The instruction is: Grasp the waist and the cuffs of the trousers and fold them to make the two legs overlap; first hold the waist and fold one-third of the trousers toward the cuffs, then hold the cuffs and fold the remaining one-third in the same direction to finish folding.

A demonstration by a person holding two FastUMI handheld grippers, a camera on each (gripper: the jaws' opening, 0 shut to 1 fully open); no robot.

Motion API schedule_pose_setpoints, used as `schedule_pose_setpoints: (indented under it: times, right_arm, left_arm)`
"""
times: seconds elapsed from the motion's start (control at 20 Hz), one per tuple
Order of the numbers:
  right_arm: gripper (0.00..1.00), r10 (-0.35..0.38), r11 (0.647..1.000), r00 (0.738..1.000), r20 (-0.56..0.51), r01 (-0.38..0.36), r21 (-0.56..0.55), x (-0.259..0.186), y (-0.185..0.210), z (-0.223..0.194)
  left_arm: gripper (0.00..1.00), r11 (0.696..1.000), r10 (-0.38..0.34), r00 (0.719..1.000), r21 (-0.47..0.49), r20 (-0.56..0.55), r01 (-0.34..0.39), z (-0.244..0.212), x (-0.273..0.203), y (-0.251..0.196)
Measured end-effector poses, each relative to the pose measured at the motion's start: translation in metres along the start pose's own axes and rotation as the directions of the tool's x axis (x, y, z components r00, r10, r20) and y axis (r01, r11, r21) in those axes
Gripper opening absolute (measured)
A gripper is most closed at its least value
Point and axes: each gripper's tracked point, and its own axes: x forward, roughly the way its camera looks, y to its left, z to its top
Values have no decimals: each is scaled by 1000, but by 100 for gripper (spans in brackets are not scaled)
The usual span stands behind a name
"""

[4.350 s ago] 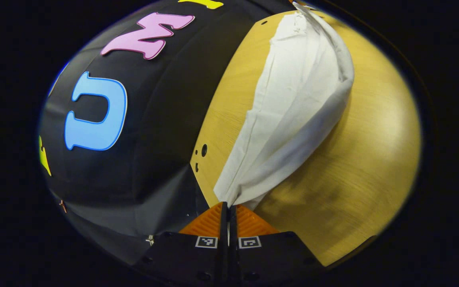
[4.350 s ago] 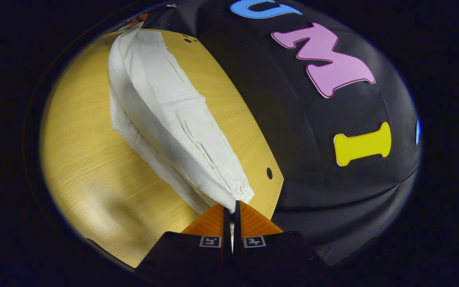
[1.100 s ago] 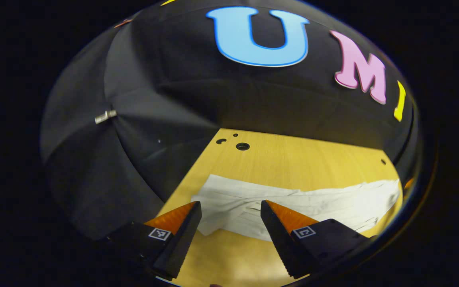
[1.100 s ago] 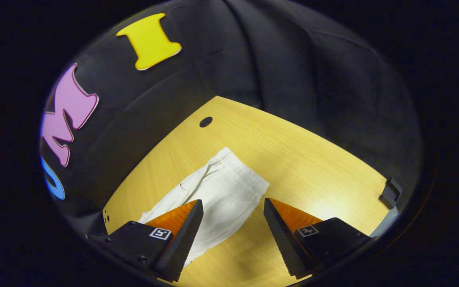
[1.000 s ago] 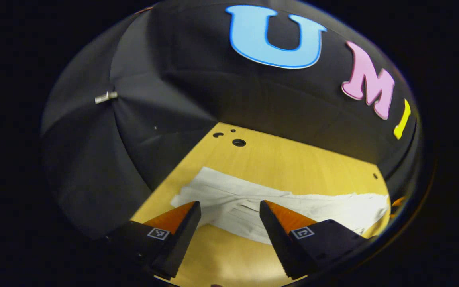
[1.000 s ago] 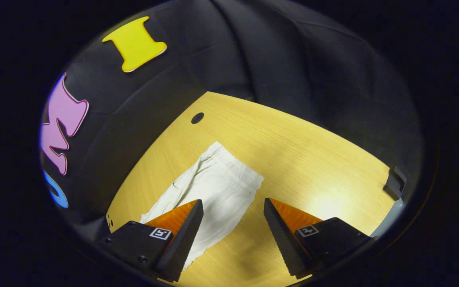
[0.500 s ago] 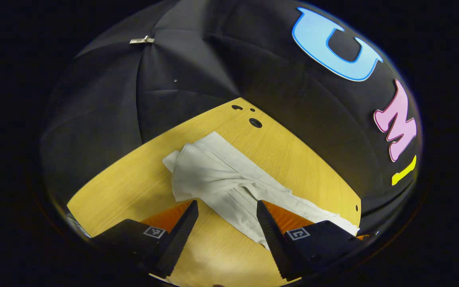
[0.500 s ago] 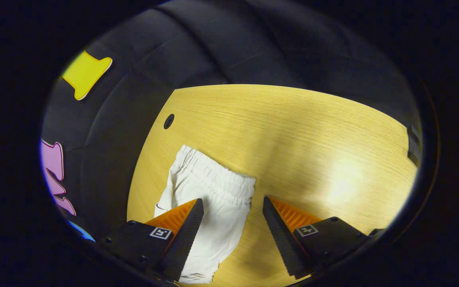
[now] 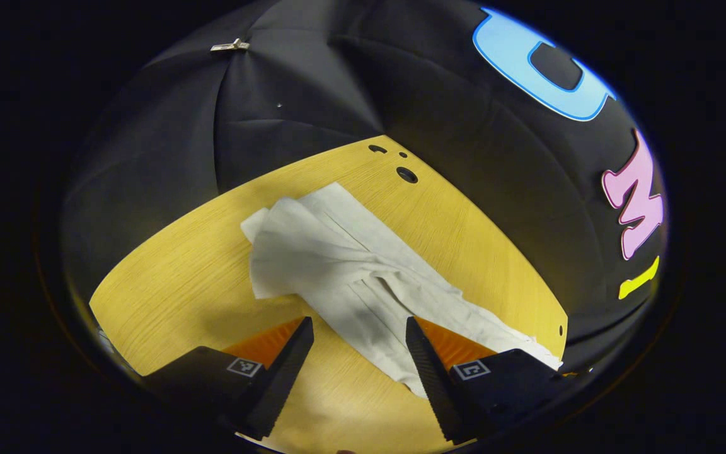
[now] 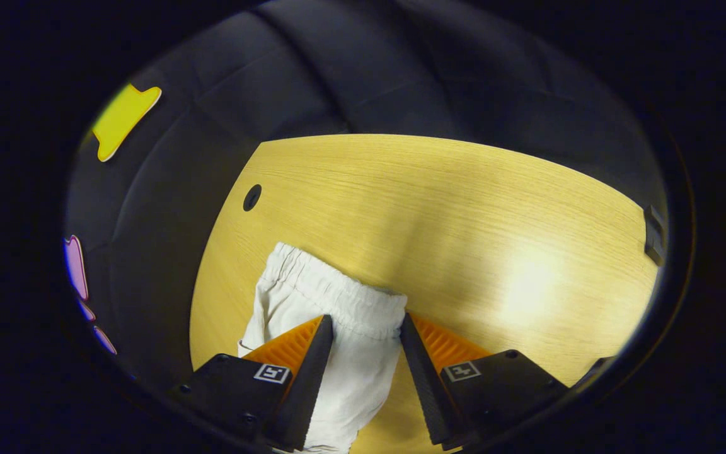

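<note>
The white trousers (image 9: 344,265) lie flat on the wooden worktop (image 10: 464,208), legs already overlapped, their long axis running between the two hands. The waist (image 10: 331,290) sits directly ahead of the right tongs (image 10: 363,328), whose fingers stand apart either side of its near corner, close but, as far as I can judge, not yet pressing. The left tongs (image 9: 358,331) are at the trousers' other end, by the cuffs (image 9: 275,233), wide apart and holding nothing. The right hand is nearer for the waist fold.
</note>
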Motion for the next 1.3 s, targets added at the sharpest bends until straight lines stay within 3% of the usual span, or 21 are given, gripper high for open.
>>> schedule_pose_setpoints:
  times: [0.15, 0.25, 0.3, 0.4, 0.6, 0.75, 0.95, 1.0, 1.15, 1.2, 1.25, 1.3]
  right_arm:
    - [54, 13, 999, 999, -31, -14, -35, 8, 7, -5]
    - [23, 21, 999, 1000, -17, -22, -45, 11, 9, -6]
    - [16, 23, 998, 1000, -2, -23, -62, 11, 10, -5]
    - [16, 27, 997, 1000, 10, -26, -78, 9, 10, -6]
    - [16, 66, 998, 998, 0, -66, -5, 10, 9, -5]
    - [16, 71, 997, 997, 6, -71, -32, 11, 9, -7]
    - [16, 66, 997, 998, 6, -66, -31, 11, 9, -7]
    - [16, 69, 997, 998, 2, -69, -29, 11, 9, -8]
    - [16, 75, 997, 997, 2, -74, -34, 11, 9, -7]
    - [16, 77, 996, 997, 6, -77, -39, 11, 9, -6]
    - [16, 81, 996, 997, 10, -80, -47, 11, 9, -7]
    - [16, 85, 995, 996, 12, -84, -52, 10, 9, -7]
  left_arm:
    - [94, 1000, 7, 1000, 1, -6, -7, -1, 2, 1]
    - [94, 1000, 7, 1000, -8, -11, -7, -2, 3, 2]
    - [94, 1000, 8, 1000, -16, -14, -9, -3, 3, 3]
    - [94, 999, 4, 1000, -35, -30, -6, -8, 1, 5]
    - [94, 995, 10, 999, -98, -52, -15, -17, 0, 17]
    - [94, 987, 22, 998, -155, -63, -32, -19, 10, 24]
    - [94, 988, 2, 998, -154, -57, -11, -9, 31, 9]
    - [88, 988, -1, 998, -152, -58, -7, -5, 37, 3]
    - [92, 992, 19, 998, -125, -52, -26, 3, 55, -1]
    - [88, 993, 19, 998, -118, -59, -26, 4, 58, -3]
    - [87, 992, 72, 995, -96, -74, -79, 2, 62, 5]
    - [65, 991, 96, 992, -90, -76, -103, 0, 65, 13]
